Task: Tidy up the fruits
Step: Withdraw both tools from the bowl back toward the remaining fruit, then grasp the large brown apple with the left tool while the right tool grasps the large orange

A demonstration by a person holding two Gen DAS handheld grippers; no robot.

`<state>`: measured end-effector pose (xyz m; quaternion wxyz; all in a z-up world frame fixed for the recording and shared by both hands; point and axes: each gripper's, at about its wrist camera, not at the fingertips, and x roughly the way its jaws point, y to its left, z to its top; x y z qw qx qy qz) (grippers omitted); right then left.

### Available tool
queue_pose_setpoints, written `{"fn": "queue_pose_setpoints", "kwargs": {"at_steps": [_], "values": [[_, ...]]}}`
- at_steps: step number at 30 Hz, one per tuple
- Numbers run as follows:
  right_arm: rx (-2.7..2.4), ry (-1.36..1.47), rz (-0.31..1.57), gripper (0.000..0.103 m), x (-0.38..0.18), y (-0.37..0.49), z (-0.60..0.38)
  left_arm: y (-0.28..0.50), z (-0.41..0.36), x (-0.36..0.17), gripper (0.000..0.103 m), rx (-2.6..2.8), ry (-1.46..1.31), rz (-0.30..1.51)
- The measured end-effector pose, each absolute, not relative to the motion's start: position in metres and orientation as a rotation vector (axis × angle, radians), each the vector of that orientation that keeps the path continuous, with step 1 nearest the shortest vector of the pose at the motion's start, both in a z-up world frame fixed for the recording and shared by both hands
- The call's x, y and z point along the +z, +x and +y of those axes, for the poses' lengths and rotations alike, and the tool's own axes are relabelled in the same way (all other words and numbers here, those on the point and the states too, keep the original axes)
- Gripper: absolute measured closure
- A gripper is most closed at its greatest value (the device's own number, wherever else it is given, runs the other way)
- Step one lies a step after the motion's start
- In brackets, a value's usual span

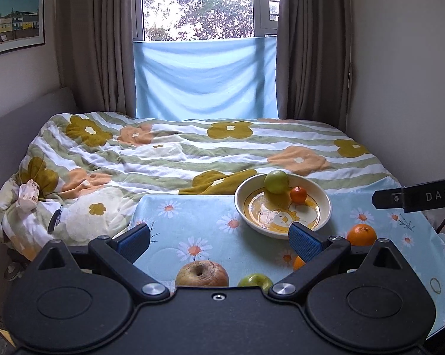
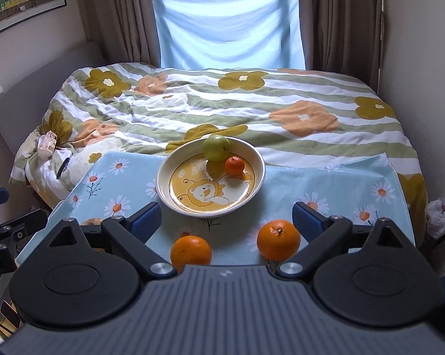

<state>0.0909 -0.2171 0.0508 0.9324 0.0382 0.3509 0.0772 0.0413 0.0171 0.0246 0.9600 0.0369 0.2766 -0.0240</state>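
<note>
A cream bowl (image 1: 246, 207) (image 2: 166, 195) with a yellow cartoon print sits on the blue daisy cloth (image 1: 192, 222) (image 2: 326, 183). It holds a green apple (image 1: 276, 181) (image 2: 217, 147) and a small tangerine (image 1: 298, 194) (image 2: 234, 165). My left gripper (image 1: 219, 241) is open and empty above a brownish apple (image 1: 201, 273) and a green apple (image 1: 255, 281). An orange (image 1: 361, 234) lies to its right, another (image 1: 298, 263) peeks beside the right finger. My right gripper (image 2: 226, 222) is open and empty, with two oranges (image 2: 190, 253) (image 2: 278, 239) between and below its fingers.
A bed with a flowered striped duvet (image 1: 192, 148) (image 2: 252, 103) lies beyond the cloth. Curtains and a window stand at the back. The other gripper shows at the right edge in the left wrist view (image 1: 414, 198). A white plastic bag (image 2: 440, 213) sits at the right.
</note>
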Motion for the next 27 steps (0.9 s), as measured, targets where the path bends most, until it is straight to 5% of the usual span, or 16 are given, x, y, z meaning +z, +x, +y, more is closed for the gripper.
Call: {"fn": "queue_pose_setpoints", "kwargs": {"at_steps": [27], "values": [[0.014, 0.161, 0.87, 0.0, -0.053, 0.109, -0.138, 0.117, 0.085, -0.083, 0.002, -0.154, -0.156, 0.826]]}}
